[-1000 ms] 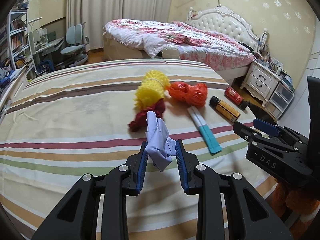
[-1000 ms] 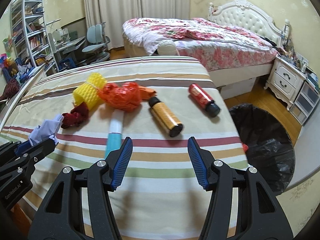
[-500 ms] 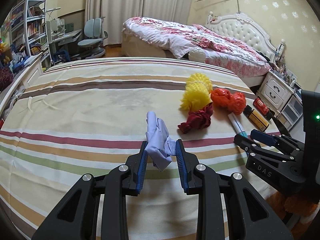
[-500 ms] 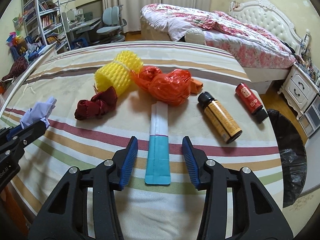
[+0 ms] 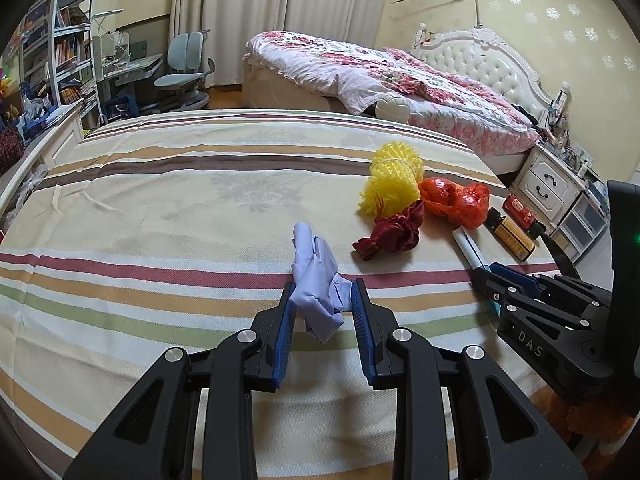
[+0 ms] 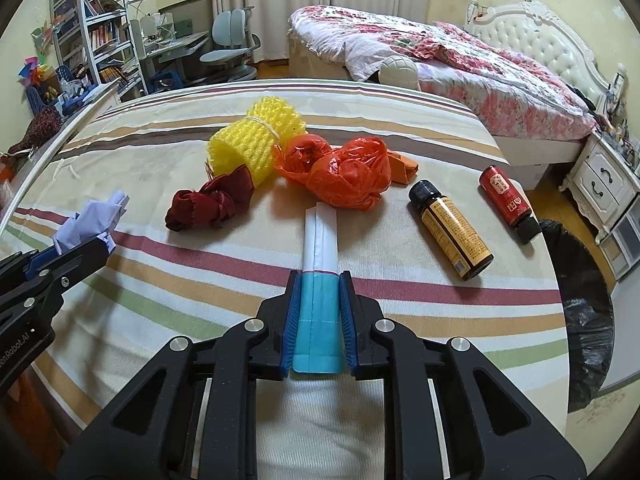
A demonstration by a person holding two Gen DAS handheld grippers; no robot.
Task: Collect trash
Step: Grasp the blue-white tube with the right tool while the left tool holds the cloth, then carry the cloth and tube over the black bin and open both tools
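Trash tube (image 6: 319, 276) lies lengthwise between our right gripper (image 6: 318, 320) fingers, apparently pinched; our left gripper (image 5: 322, 320) pinches crumpled lilac glove (image 5: 316, 280).

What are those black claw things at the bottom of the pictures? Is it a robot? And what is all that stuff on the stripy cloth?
It is not a robot. A person holds a grabbing tool in each hand, and each tool has two fingers with blue pads and a small camera that looks forward along them. So one picture comes from the left gripper and the other from the right gripper.

The job is collecting trash. The left one is pinching a crumpled pale blue glove. The right one has closed its fingers on a white and teal tube.

On the striped cloth there also lie a yellow foam net, a crumpled orange plastic bag, a dark red cloth wad, a brown bottle and a small red bottle. A black trash bag waits at the right edge.
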